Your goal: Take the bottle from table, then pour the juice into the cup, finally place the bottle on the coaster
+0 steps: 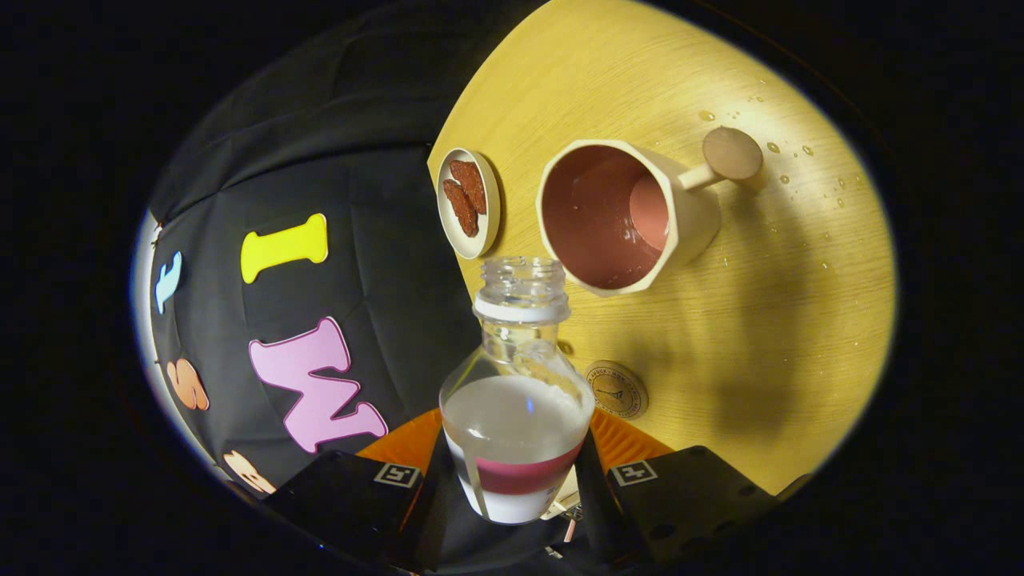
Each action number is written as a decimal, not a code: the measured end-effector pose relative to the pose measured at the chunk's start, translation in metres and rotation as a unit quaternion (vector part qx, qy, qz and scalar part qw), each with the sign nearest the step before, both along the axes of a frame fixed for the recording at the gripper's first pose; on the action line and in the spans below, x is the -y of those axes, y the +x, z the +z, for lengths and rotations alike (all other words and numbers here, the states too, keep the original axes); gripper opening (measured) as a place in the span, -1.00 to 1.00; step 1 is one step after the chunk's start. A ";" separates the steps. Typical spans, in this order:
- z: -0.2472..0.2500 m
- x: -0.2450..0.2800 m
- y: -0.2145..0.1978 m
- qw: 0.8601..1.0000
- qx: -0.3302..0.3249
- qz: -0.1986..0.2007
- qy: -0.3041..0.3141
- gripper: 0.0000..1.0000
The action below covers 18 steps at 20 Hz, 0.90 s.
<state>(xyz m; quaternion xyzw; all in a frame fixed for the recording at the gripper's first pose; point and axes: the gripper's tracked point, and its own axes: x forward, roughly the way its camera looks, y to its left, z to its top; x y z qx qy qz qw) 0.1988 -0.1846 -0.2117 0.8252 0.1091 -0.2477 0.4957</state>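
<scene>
both fingers [448, 480] of the gripper [518, 484] clamp the uncapped bottle [516, 400], cup [620, 216] just beyond.

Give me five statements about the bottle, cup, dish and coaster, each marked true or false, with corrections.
1. The bottle is clamped between the fingers of the tool. True.
2. The bottle still has its cap on. False: its neck is open.
3. The cup has a knob-ended handle. True.
4. The small dish beside the cup holds nothing. False: it holds two reddish-brown pieces.
5. The bottle stands on the coaster. False: the round coaster lies bare on the table, beside the held bottle.
</scene>
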 end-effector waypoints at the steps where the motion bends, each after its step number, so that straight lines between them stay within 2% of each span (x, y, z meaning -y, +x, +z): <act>1: 0.000 0.000 0.002 1.000 0.003 -0.006 0.013 0.42; 4: 0.004 0.002 0.004 0.999 0.011 -0.015 0.047 0.42; 18: 0.005 0.011 0.013 0.990 0.020 -0.049 0.133 0.42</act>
